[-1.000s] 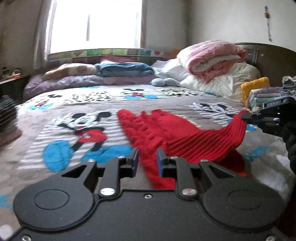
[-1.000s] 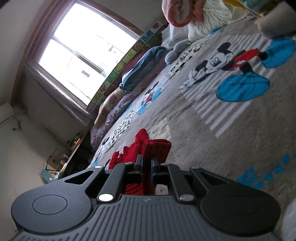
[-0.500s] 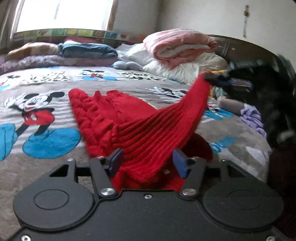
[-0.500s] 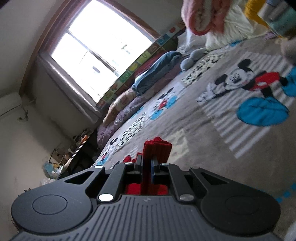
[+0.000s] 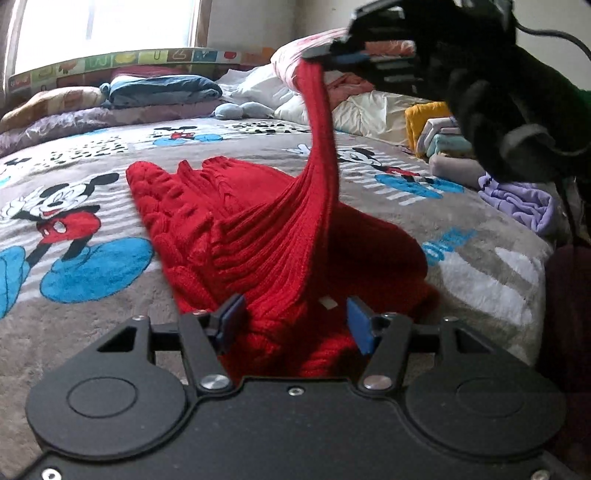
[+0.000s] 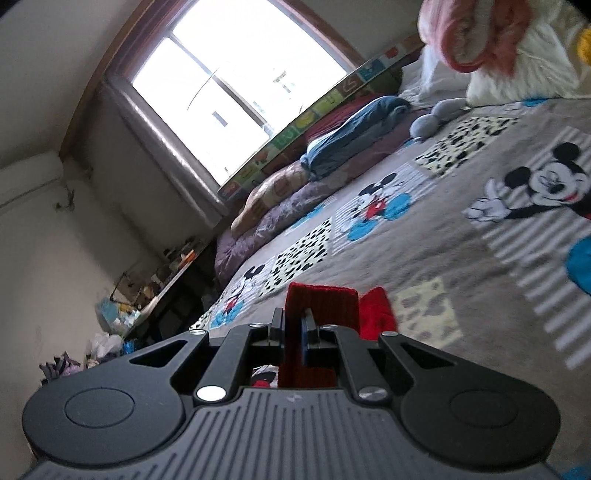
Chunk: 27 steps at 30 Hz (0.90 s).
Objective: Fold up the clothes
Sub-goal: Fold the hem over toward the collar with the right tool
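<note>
A red knitted sweater point(image 5: 258, 229) lies on the grey cartoon-print bedspread point(image 5: 92, 295). My left gripper point(image 5: 293, 315) is low at its near edge. It is open, its blue pads point(image 5: 229, 321) astride a bunched fold without pinching it. My right gripper point(image 5: 328, 55), held by a black-gloved hand, is high at the upper right, shut on a ribbed corner of the sweater. That corner stretches up in a taut strip. In the right wrist view the gripper point(image 6: 293, 325) clamps the red ribbed edge point(image 6: 321, 306), which sticks up past the fingertips.
Folded clothes point(image 5: 443, 136) and a purple garment point(image 5: 517, 203) sit at the bed's right edge. White pillows point(image 5: 369, 110), a pink rolled blanket point(image 6: 476, 33) and a blue quilt point(image 5: 162, 92) line the far side. A window point(image 6: 229, 85) and a cluttered desk point(image 6: 166, 273) are beyond.
My left gripper opened and sank toward the sweater's near edge. My right gripper lifted the sweater's corner from low at the right to high above the bed.
</note>
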Available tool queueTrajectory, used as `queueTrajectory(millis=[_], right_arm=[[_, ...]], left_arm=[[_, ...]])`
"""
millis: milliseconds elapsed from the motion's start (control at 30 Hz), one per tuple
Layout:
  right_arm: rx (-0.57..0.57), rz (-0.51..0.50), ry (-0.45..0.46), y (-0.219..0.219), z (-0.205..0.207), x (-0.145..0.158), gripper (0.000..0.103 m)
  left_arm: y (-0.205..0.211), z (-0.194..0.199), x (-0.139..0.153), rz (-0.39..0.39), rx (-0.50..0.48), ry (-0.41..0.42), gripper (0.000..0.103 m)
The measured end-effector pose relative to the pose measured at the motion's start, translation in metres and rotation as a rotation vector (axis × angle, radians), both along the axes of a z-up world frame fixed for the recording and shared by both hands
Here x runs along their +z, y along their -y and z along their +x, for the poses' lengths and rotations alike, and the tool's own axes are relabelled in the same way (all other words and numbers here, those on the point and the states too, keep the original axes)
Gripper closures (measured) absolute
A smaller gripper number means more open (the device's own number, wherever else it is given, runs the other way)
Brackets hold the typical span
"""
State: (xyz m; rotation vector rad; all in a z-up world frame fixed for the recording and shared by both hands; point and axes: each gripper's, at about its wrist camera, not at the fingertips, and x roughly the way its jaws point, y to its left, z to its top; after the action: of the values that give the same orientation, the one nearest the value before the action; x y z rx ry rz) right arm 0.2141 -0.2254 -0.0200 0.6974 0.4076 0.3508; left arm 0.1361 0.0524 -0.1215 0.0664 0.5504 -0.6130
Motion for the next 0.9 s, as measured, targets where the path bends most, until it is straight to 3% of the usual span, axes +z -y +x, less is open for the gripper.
queueTrajectory(millis=[600,900], right_arm=[[0.095,-0.126,0.002,-0.078,0.066,0.021,0.093],[0.143,-0.213,-0.011,-0.123,0.098,0.018,0.093]], left_arm=[[-0.024,0.012,0.0,-0.172,-0.004,-0.108,0.045],[-0.049,0.024,-0.006,-0.362,0.016,-0.23,0.045]])
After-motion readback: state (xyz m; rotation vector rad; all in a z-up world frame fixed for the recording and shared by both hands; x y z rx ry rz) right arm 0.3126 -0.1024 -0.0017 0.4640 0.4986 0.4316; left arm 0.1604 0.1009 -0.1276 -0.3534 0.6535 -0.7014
